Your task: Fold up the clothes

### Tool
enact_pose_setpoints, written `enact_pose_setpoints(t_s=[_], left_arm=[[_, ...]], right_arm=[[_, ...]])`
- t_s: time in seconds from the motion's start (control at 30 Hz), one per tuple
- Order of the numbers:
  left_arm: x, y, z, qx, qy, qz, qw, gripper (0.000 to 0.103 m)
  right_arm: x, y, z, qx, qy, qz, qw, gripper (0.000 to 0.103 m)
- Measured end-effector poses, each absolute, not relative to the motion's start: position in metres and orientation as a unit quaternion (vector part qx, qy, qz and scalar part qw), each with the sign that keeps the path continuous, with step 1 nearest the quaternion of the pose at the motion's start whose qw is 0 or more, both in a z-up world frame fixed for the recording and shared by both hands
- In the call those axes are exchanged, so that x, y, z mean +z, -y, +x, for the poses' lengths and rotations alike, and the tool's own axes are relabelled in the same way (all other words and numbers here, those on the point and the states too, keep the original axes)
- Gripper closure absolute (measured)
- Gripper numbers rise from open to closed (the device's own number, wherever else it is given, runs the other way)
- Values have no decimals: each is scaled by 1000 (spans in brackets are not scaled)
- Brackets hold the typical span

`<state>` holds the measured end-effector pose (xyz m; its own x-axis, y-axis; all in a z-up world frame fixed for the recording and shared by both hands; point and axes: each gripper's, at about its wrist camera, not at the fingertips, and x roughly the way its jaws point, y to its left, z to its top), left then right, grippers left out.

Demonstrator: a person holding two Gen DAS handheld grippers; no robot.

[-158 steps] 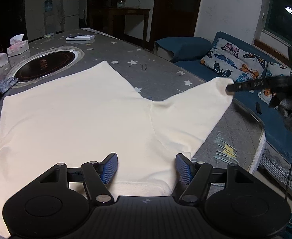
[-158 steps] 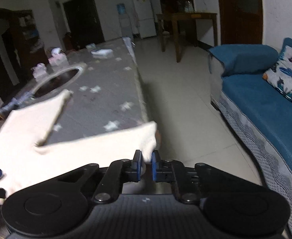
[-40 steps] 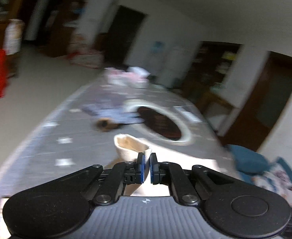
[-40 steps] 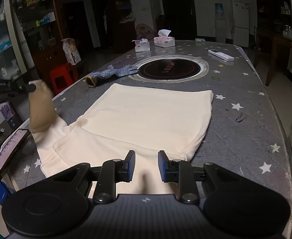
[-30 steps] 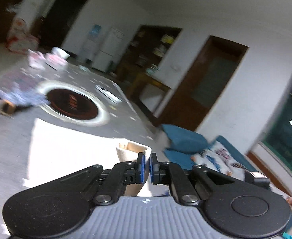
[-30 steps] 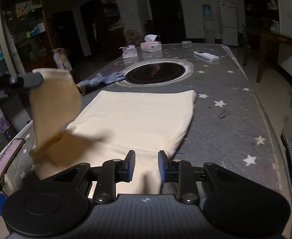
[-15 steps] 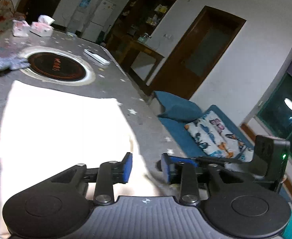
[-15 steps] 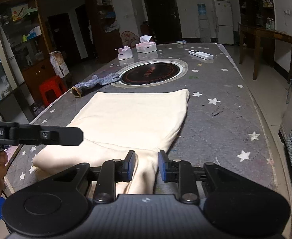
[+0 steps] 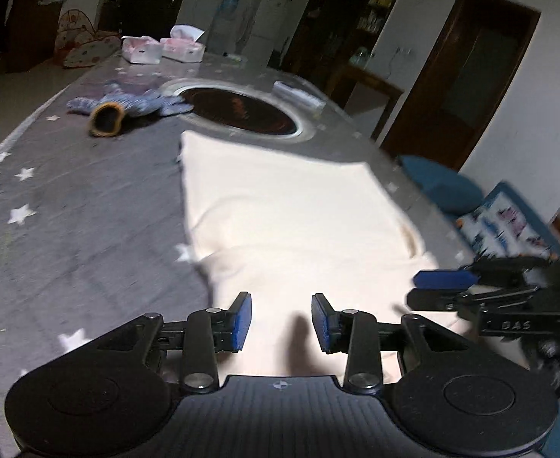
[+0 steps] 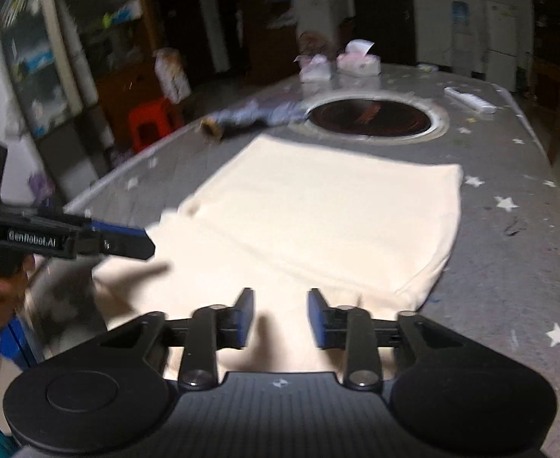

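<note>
Both sleeves lie folded in on the cream fabric garment [image 9: 291, 210] on the grey star-print table [image 9: 70, 206], so I hold my left gripper [image 9: 281, 320] fingers released, empty, and my right gripper [image 10: 280, 316] fingers opening, empty, for the next fold.

Two black hand-held grippers with blue pads

Left gripper [image 9: 280, 322] and right gripper [image 10: 279, 317]: ribbed black housings, round side discs, silver screws, linkage arms; white "GenRobot.AI" lettering on one side, "DAS" embossed on the other.
</note>
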<state>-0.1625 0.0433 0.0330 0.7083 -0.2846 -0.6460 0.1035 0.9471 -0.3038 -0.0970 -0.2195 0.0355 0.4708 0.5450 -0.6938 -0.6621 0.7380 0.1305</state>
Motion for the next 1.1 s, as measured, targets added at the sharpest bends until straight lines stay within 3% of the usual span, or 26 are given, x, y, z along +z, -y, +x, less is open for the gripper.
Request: enact_pose_setpoints(t_s=[0.3, 0.6, 0.8, 1.1], left_arm=[[41, -40, -147, -107, -363, -114, 919, 60], [47, -24, -161, -141, -367, -37, 919, 54], [51, -3, -199, -194, -350, 61, 914, 48], [35, 46, -229, -246, -287, 231, 896, 47]], right_arm=[[36, 220, -86, 335, -365, -78, 865, 68], [38, 218, -94, 353, -363, -122, 854, 68], [30, 218, -122, 357, -352, -199, 842, 67], [44, 230, -143, 366, -340, -221, 838, 61]])
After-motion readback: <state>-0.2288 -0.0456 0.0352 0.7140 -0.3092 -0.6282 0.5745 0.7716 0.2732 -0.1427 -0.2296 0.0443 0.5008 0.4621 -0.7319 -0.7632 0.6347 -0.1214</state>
